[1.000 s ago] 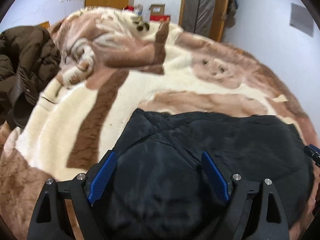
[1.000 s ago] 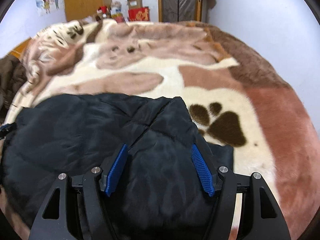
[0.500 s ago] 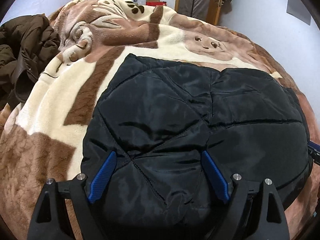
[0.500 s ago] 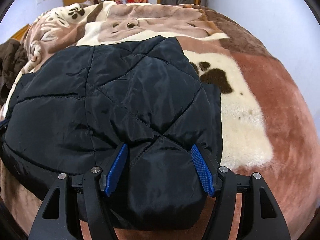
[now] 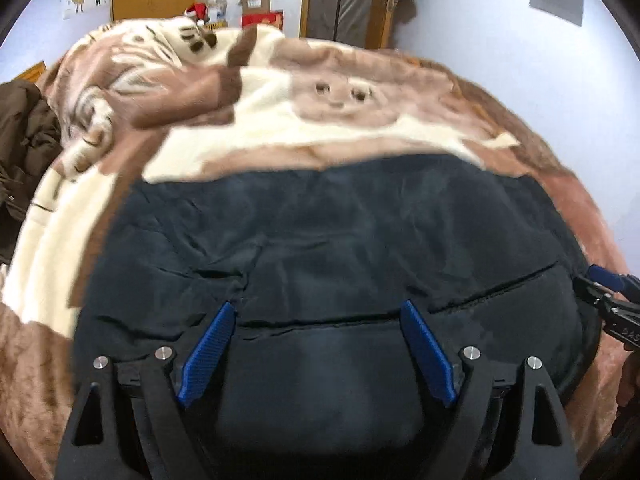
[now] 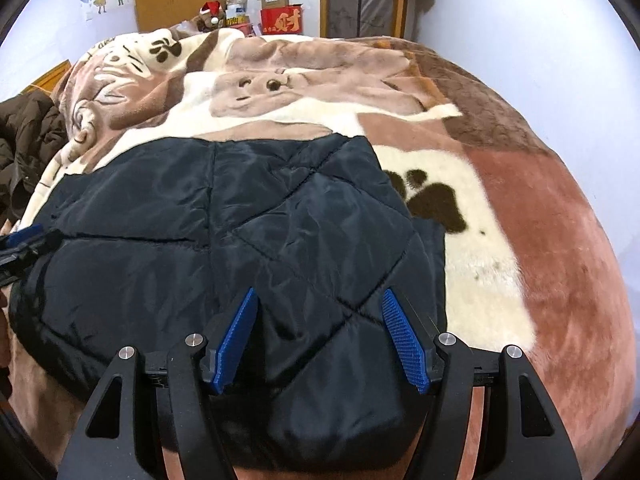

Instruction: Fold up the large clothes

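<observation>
Black quilted jacket folded flat on the bed, both grippers open over its near edge

The plush brown-and-cream animal-print blanket [image 6: 500, 240] gives a broad soft bed for folding; on it lies the black quilted padded jacket [image 6: 248, 216], apparently doubled into a compact block. Over the jacket's near edge, the left gripper [image 5: 318, 346] and right gripper [image 6: 320, 332] stand with blue fingers spread, pinching nothing, likely just letting go.

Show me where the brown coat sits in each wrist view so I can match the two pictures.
Left wrist: the brown coat is heaped at the far left edge, beside the blanket.
Right wrist: the brown coat is again at the far left edge, partly cut off.
Shared landmark: the red box by the far wall, beyond the black quilted jacket.
</observation>
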Tool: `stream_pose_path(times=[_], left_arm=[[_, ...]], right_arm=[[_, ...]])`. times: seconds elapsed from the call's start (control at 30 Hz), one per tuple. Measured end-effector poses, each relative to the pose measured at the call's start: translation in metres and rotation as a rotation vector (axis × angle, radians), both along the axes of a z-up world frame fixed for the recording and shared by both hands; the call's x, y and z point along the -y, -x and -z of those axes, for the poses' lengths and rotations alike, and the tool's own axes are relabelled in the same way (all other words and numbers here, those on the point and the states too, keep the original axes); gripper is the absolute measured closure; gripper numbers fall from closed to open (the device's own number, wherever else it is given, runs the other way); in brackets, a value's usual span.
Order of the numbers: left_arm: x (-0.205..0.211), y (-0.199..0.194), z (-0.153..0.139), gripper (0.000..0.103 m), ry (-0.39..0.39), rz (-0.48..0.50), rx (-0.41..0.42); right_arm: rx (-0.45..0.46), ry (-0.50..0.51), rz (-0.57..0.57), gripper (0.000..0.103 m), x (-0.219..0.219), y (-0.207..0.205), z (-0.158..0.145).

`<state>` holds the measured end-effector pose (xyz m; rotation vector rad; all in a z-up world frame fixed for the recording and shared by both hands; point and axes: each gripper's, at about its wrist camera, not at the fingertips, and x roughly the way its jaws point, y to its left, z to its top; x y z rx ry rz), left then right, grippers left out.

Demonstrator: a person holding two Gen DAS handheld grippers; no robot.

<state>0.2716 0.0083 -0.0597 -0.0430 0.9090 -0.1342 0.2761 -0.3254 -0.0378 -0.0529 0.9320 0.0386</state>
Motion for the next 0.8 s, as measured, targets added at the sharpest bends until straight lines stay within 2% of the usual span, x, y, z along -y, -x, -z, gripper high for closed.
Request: stream_pose_path(times=[0.1, 0.27, 0.5, 0.6, 0.67, 0.8], left_arm=[[0.003, -0.007, 0.01, 0.015, 0.006, -0.008, -0.005], [0.01, -0.012, 0.018, 0.014, -0.028, 0.016, -0.002], [0.013, -0.024, 0.022, 0.013, -0.038, 0.016, -0.019], [0.007, -0.023, 0.01, 0.015, -0.013, 0.019, -0.033], [-0.002, -0.019, -0.002, 0.017, 0.015, 0.027, -0.013], [-0.029, -0.027, -0.016, 0.017, -0.012, -0.031, 0.036]], right_arm=[[-0.023, -0.001, 0.005, 0.037, 0.004, -0.01, 0.014], [-0.048, 0.024, -0.002, 0.037, 0.002, -0.016, 0.028], [-0.075, 0.04, -0.018, 0.037, 0.003, -0.022, 0.039], [-0.072, 0.005, 0.006, 0.038, 0.006, -0.019, 0.022], [-0.027, -0.03, 0.012, 0.04, 0.009, -0.013, 0.005], [0.022, -0.052, -0.019, 0.04, 0.002, -0.021, -0.016]])
